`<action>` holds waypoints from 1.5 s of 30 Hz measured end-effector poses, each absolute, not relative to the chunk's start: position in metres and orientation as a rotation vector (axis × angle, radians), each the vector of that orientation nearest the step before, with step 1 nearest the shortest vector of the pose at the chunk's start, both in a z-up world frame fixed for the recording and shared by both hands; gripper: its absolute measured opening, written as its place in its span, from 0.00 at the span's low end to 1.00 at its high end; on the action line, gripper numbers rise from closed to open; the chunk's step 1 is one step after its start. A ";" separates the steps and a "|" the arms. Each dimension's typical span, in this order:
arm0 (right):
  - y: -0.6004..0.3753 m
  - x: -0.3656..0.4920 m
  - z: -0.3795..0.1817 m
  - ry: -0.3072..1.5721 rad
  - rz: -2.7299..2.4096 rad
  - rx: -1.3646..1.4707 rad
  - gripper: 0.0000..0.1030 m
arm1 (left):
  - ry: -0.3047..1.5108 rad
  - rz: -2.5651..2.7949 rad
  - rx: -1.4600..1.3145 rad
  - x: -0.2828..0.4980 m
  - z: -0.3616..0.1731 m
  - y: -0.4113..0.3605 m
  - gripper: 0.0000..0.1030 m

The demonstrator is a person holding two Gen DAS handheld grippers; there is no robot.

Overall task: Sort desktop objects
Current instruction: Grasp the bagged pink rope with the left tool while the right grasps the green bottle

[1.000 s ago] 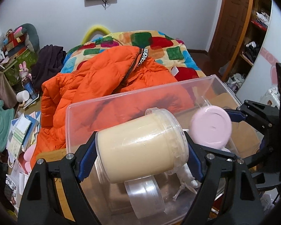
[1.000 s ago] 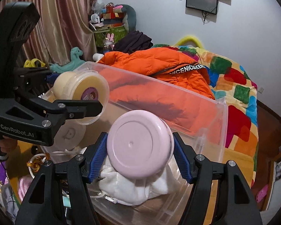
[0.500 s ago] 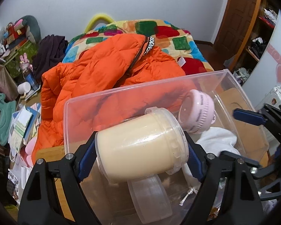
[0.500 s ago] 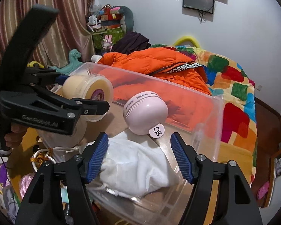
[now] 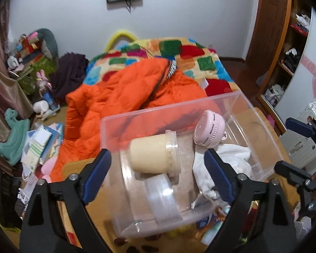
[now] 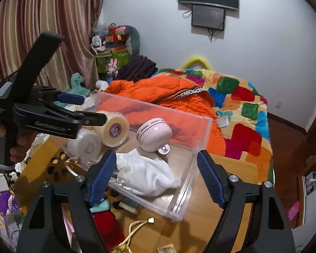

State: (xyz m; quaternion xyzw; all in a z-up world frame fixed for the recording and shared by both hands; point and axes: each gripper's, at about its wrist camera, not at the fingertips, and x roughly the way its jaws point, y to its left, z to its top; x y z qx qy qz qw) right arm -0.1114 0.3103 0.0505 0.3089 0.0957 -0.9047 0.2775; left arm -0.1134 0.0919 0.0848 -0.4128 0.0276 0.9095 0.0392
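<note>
A clear plastic bin (image 5: 261,126) (image 6: 202,139) stands on the wooden desk. In it lie a cream jar (image 5: 152,154) (image 6: 113,129) on its side, a pink round gadget (image 5: 209,129) (image 6: 153,133), a clear tape roll (image 5: 164,198) (image 6: 85,145) and a white cloth pouch (image 5: 225,162) (image 6: 145,175). My left gripper (image 5: 158,177) is open and empty just above the bin's near end; it also shows in the right wrist view (image 6: 82,109), by the jar. My right gripper (image 6: 155,179) is open and empty above the pouch.
Small clutter lies on the desk (image 6: 227,191) in front of the bin: a gold cord (image 6: 137,227), a red item (image 6: 107,223), a teal item (image 6: 100,207). Behind the desk is a bed with an orange jacket (image 5: 124,97). A cluttered shelf (image 5: 27,59) stands at left.
Both grippers have opened. The left let the cream jar drop into the bin, the right let go of the pink gadget earlier. Both have pulled back from the bin.
</note>
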 end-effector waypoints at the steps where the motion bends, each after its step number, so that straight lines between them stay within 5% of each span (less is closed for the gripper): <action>1: 0.315 -0.106 0.054 0.249 -2.442 0.816 0.79 | 0.092 2.806 -1.252 -0.107 0.088 0.091 0.89; 30: 0.381 -0.004 -0.009 0.088 -2.586 0.835 0.80 | -0.139 2.869 -1.227 0.061 0.020 0.140 0.93; 38: 0.378 0.010 -0.005 0.011 -2.508 0.813 0.80 | 0.133 2.897 -1.282 0.076 -0.006 0.164 0.94; 45: 0.361 0.015 -0.010 0.017 -2.470 0.830 0.80 | 0.133 2.848 -1.334 0.096 -0.013 0.120 0.95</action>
